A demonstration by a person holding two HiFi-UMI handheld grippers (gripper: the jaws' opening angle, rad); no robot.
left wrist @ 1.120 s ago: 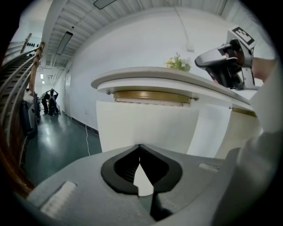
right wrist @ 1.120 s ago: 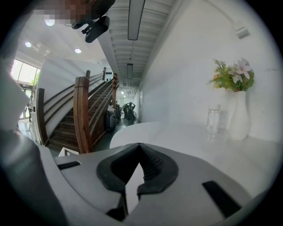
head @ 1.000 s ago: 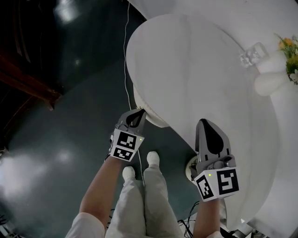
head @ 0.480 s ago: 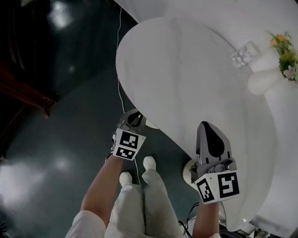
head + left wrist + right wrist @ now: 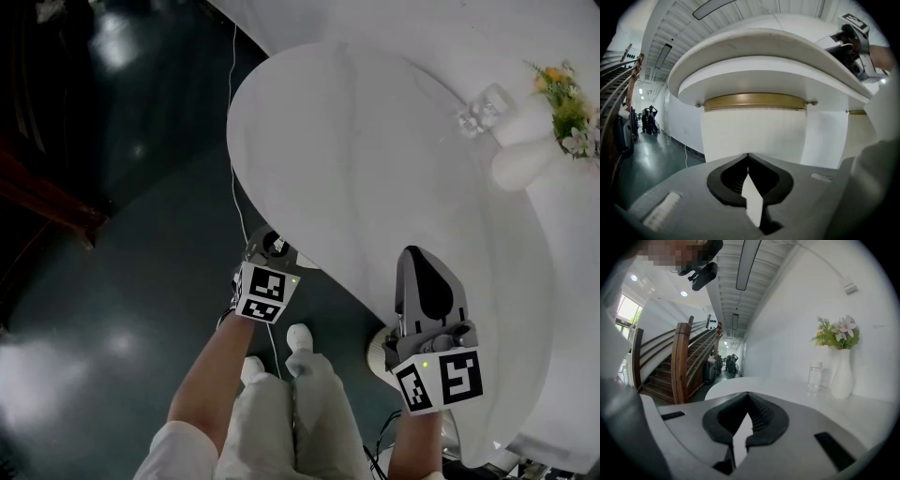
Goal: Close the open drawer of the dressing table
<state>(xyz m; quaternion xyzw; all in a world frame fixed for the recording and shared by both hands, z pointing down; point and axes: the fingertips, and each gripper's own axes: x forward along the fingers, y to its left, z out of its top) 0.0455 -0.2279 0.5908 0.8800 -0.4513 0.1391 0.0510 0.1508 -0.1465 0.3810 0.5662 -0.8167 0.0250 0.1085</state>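
Observation:
The white dressing table point(image 5: 375, 159) has a rounded top. Under that top the left gripper view shows the curved white drawer front point(image 5: 754, 136) with a gold band point(image 5: 754, 101) along its upper edge. My left gripper point(image 5: 270, 242) is shut and empty, and it points at the drawer front from close by point(image 5: 748, 154). Only a sliver of the drawer point(image 5: 307, 265) shows past the table edge in the head view. My right gripper point(image 5: 417, 253) is also shut and empty, and it hangs over the near edge of the table top point(image 5: 747, 393).
A white vase with flowers point(image 5: 525, 155) and a clear bottle point(image 5: 480, 111) stand at the far right of the top. A thin cable point(image 5: 232, 112) runs along the dark floor to the left. The person's legs and white shoes point(image 5: 298, 336) are below the grippers. A wooden stair rail point(image 5: 682, 362) is at the left.
The drawer, which stuck out from under the table top, has slid in almost out of sight. My left gripper moved forward with it. The right gripper has hardly moved.

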